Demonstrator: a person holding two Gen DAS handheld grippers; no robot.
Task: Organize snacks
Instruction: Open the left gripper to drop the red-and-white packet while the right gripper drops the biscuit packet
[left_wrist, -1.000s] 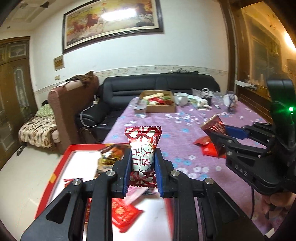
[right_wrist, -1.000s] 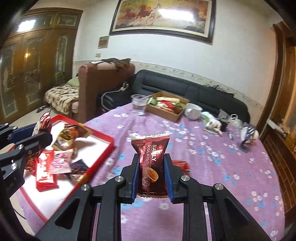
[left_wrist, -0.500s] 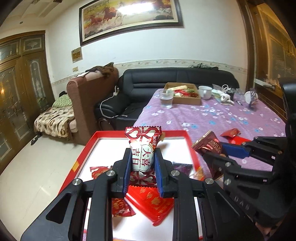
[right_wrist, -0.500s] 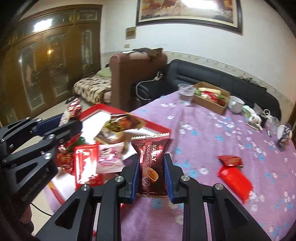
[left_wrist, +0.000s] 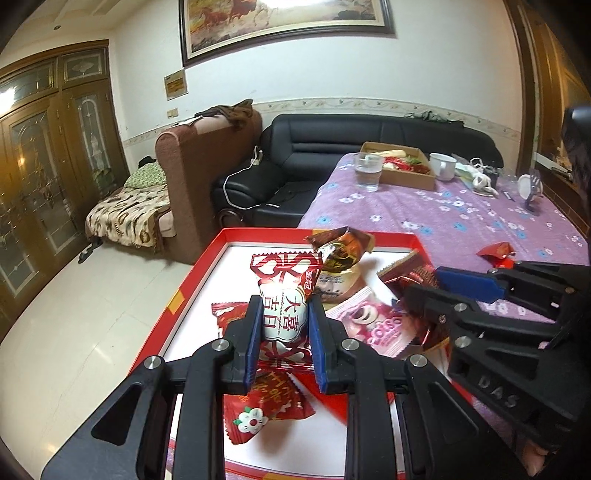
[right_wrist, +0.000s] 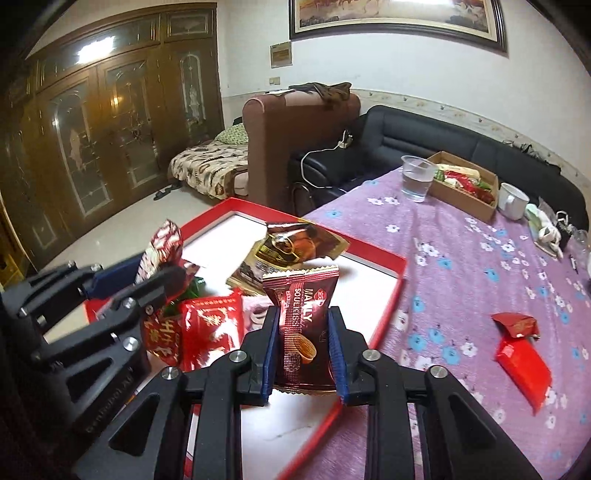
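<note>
My left gripper (left_wrist: 283, 325) is shut on a red-and-white candy packet (left_wrist: 284, 310) and holds it above the red tray (left_wrist: 192, 284). My right gripper (right_wrist: 302, 339) is shut on a dark red Manly snack packet (right_wrist: 300, 325) over the tray's right part (right_wrist: 391, 295). Each gripper shows in the other's view: the right gripper (left_wrist: 424, 288) on the right, the left gripper (right_wrist: 155, 273) on the left. Several packets lie in the tray, among them a pink one (left_wrist: 373, 325) and a brown-gold one (right_wrist: 291, 247).
Two red packets (right_wrist: 521, 347) lie on the purple flowered tablecloth (right_wrist: 461, 266) to the tray's right. At the far end stand a plastic cup of water (right_wrist: 415, 179), a cardboard box of snacks (right_wrist: 465, 188) and a white mug (right_wrist: 511, 201). Sofas stand behind the table.
Both grippers have swung left from over the tablecloth to over the red tray, lower and closer to it, each still holding its packet.
</note>
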